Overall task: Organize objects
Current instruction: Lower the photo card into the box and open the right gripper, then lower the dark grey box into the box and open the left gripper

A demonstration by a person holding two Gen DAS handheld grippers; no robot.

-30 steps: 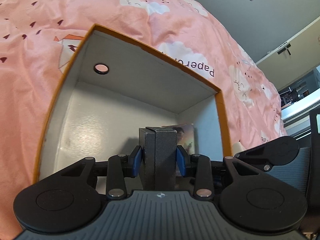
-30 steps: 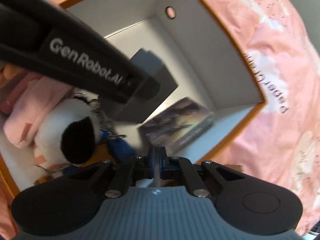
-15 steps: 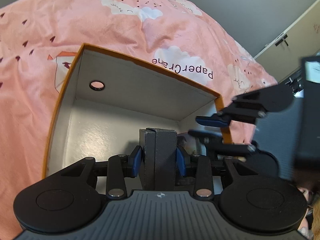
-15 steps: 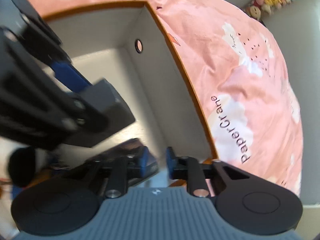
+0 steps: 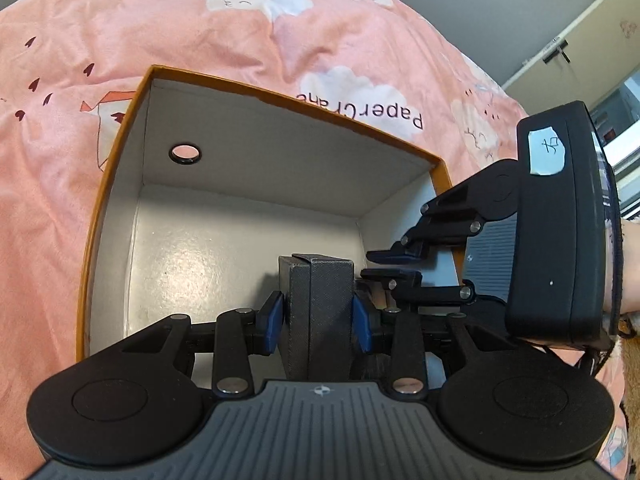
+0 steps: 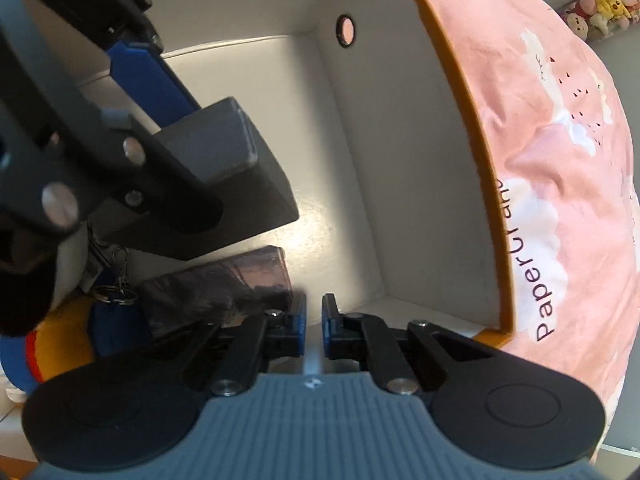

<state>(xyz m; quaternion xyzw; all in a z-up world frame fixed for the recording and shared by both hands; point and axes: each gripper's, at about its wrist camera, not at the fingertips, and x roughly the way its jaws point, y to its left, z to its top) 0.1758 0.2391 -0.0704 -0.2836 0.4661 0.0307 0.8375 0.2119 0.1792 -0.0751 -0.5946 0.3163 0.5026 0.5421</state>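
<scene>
My left gripper [image 5: 318, 318] is shut on a dark grey box [image 5: 320, 312], held inside an open white storage box with an orange rim [image 5: 120, 128]. The grey box also shows in the right wrist view [image 6: 236, 176]. My right gripper [image 6: 314, 322] is slightly open and empty, low inside the same storage box [image 6: 472, 128], beside a dark picture-covered pack [image 6: 224, 284] lying on the floor. In the left wrist view the right gripper [image 5: 394, 266] reaches in from the right, just right of the grey box.
The storage box sits on a pink cloud-print bedcover [image 5: 280, 32]. Soft toys and a keyring [image 6: 116, 296] lie at the box's left end in the right wrist view. Plush toys [image 6: 600, 8] line a far shelf.
My right gripper has opened slightly and moved down into the storage box next to the pack. My left gripper still holds the grey box and has drawn back a little.
</scene>
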